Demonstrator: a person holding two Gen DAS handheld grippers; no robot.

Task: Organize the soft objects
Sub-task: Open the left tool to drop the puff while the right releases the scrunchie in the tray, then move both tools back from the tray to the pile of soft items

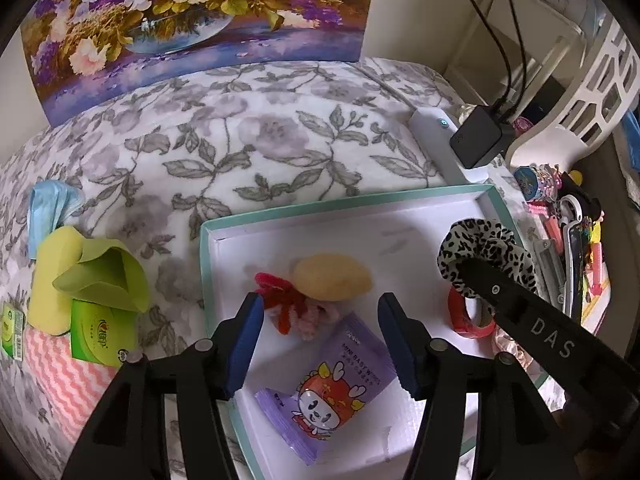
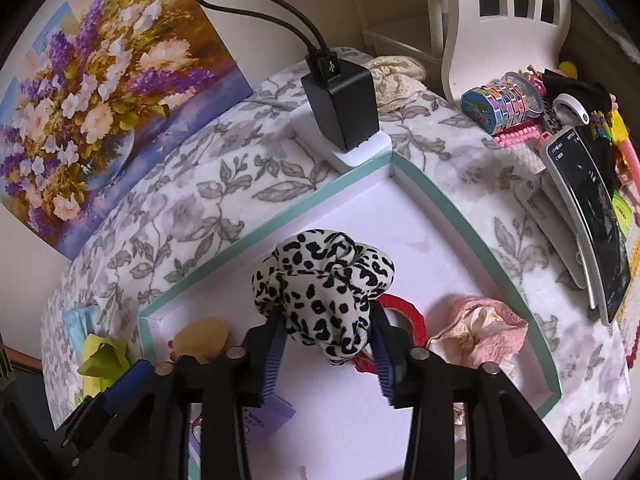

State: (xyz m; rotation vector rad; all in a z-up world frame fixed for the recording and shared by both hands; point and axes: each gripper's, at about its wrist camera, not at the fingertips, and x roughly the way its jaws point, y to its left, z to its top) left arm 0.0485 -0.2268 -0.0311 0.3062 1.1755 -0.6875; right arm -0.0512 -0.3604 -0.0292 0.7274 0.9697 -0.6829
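Got the right gripper (image 2: 328, 320) pinched on a leopard scrunchie (image 2: 320, 272), with blue pads against it on both sides, up over the back-right part of the teal-rimmed box (image 2: 440, 196). Got the left gripper (image 1: 320, 304) standing wide with nothing between the pads, hovering over the middle of the same box.

Should handle about as expected: super light, squishy, bunches up and springs back, not fragile, unlikely to slip on those ribbed pads. Best grabbed across the fat gathered part rather than by one loose fold, otherwise probably just droops or slides out. Looks fine to drop from up there, can't really break.

Inside the box so far: a yellow puff (image 1: 332, 278) sitting partly on a red fuzzy tie (image 1: 276, 292) with something pink and fluffy underneath, a purple wipes pack (image 1: 340, 380) lying flat at the near side, a red ring (image 2: 404, 308) below the scrunchie, and crumpled pink fabric (image 2: 480, 328) by the right wall. Plenty of bare white floor at the back.

Outside on the floral blanket (image 1: 240, 132), off to the left: a green cloth (image 1: 104, 276) draped on a yellow sponge (image 1: 52, 272), a green carton (image 1: 100, 336), a pink zigzag cloth (image 1: 68, 368), a pale blue bundle (image 1: 48, 204). Probably worth grabbing the soft ones next
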